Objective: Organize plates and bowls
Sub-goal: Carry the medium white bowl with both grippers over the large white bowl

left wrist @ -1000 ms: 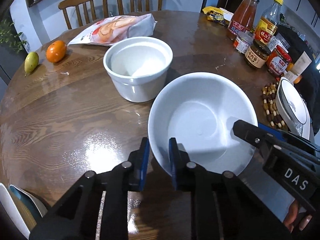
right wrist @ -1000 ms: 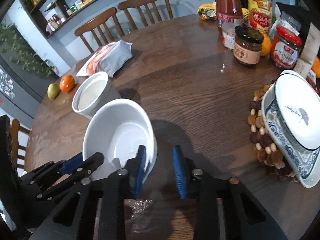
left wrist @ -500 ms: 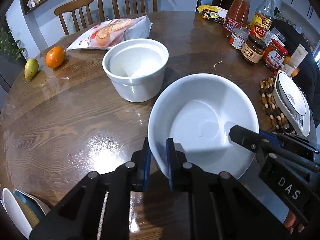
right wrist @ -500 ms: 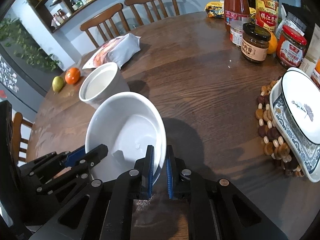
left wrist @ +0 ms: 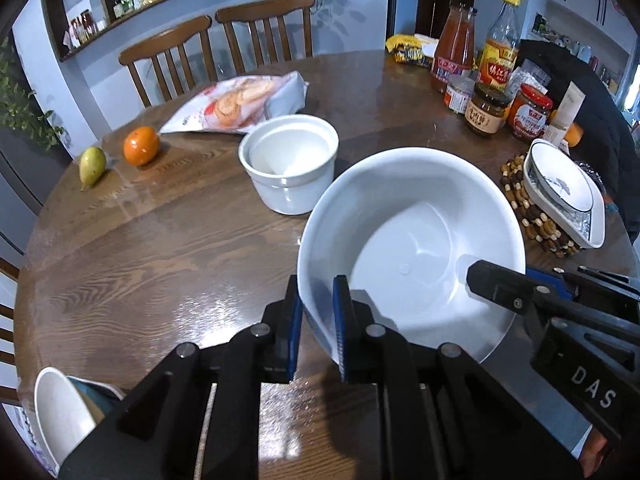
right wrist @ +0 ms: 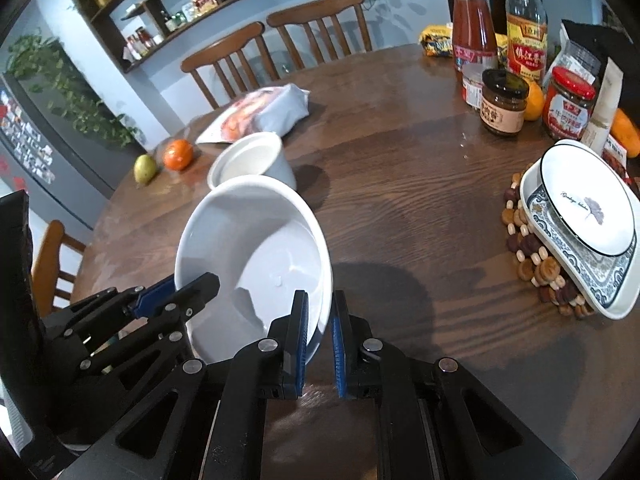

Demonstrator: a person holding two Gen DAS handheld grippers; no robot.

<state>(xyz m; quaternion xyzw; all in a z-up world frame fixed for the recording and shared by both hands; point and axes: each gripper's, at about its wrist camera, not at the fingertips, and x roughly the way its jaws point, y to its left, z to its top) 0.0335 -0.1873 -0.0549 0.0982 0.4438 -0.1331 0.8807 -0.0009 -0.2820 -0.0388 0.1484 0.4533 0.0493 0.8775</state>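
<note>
Two grippers, one wide white bowl (left wrist: 416, 240) pinched at opposite rims and held clear of the table (left wrist: 160, 264).

We had the left gripper (left wrist: 316, 320) clamped on the bowl's near-left rim and the right gripper (right wrist: 320, 320) clamped on its right rim, blue pads on either side of the thin wall, the bowl tilted between them. We judged the main risk to be slip: glazed china gripped only at the lip could twist out if our hands drifted apart or rolled unevenly. Just beyond stood the small white pot (left wrist: 290, 164), near enough for the far rim to clip. To the right, stacked plates (right wrist: 580, 224) sat on a beaded trivet (right wrist: 532, 264) near the table edge; bare wood lay open between, jars (right wrist: 502, 106) crowding the far right.
</note>
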